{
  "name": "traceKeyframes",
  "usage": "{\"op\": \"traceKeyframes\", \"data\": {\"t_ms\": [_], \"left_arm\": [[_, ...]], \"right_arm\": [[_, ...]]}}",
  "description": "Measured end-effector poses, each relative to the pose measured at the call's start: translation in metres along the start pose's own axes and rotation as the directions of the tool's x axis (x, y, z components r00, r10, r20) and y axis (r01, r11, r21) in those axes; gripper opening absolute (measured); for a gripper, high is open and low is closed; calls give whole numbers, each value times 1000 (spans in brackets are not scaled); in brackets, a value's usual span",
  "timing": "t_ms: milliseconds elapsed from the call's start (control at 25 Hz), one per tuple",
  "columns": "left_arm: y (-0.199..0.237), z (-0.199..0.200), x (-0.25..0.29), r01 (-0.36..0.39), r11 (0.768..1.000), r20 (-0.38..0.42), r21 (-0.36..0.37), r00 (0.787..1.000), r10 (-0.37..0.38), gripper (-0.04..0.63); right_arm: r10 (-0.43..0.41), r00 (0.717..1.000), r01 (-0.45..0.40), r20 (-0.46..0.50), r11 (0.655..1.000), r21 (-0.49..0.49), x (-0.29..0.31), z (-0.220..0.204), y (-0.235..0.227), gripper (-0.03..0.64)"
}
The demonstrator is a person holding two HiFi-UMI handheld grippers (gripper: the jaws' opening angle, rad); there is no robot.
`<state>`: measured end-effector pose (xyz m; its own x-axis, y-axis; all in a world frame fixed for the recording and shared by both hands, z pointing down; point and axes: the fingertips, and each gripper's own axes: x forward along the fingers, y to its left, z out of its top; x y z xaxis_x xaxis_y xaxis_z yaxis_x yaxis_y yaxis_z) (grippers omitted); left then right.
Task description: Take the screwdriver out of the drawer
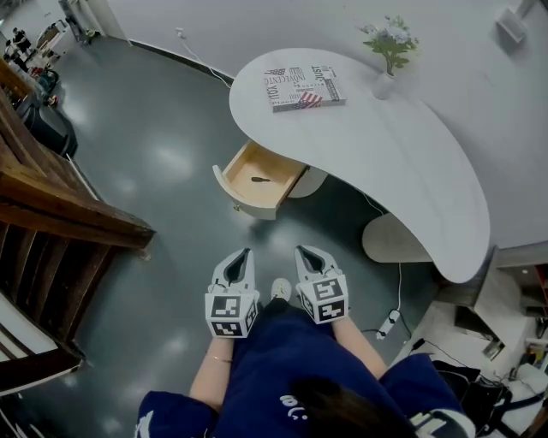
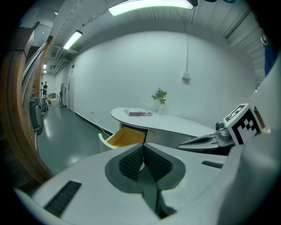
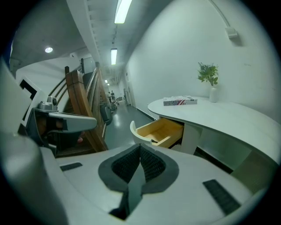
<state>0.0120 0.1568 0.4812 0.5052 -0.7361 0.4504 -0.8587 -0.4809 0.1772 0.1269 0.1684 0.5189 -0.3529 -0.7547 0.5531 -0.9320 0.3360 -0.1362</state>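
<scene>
Curved white counter point(image 1: 385, 145) well ahead: left hand-held gripper point(image 1: 246, 251) and right hand-held gripper point(image 1: 302, 251), both closed and empty, should open above the small dark screwdriver point(image 1: 261, 180) in the pale wooden drawer point(image 1: 242, 204)

Office-style lobby: curved white desk point(image 1: 411, 171) with book point(image 1: 301, 87) and plant vase point(image 1: 385, 84), glossy grey floor point(image 1: 154, 137), wooden stair railing point(image 1: 60, 205), long corridor under ceiling strip lights point(image 3: 122, 10).

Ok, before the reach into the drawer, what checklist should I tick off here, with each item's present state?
1. Drawer open: ok.
2. Screwdriver in view inside it: ok.
3. Left gripper empty: ok, jaws together on nothing.
4. Right gripper jaws apart for a grasp: not ok, shut and empty.
5. Grippers at the drawer: not ok, both short of it.
</scene>
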Motion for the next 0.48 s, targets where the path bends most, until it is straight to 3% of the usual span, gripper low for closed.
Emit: {"op": "traceKeyframes", "data": {"t_ms": [280,480], "left_arm": [[16,9,17,0,1000,0,18,1000,0,5],[44,22,46,17,1000,-10,18,1000,-16,5]], "right_arm": [[20,1000,-20,-17,1000,-19,26,8,-4,8],[-20,1000,20,-11,999,-48,55,36,-14,8]]}}
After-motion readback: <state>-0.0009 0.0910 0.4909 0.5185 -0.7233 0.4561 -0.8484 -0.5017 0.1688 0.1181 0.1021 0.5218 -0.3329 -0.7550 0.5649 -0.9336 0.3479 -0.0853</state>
